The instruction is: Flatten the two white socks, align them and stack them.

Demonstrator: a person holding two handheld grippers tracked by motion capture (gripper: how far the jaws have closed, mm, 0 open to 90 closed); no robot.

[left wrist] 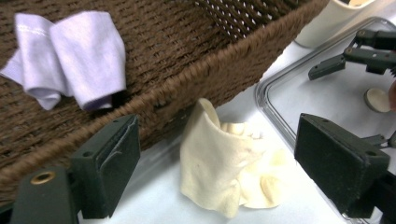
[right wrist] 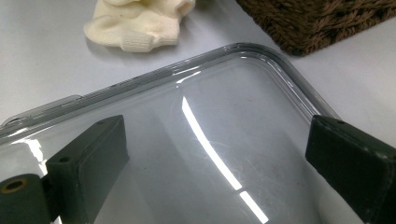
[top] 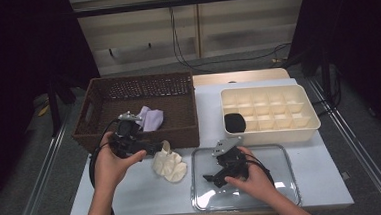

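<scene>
Judging the cream sock (left wrist: 229, 170) soft, light and floppy, I aim my left tongs (left wrist: 217, 172), spread wide, at its bunched middle.

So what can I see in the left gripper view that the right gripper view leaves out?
The left gripper view alone takes in a lilac cloth lying inside the basket, the corner of a cream organizer box, and the right tool over the tray. The right gripper view alone gives a broad close look across the tray's glossy floor, with its own jaws wide apart above it. Both share the crumpled cream cloth on the white table, the brown woven basket and the clear tray.
</scene>
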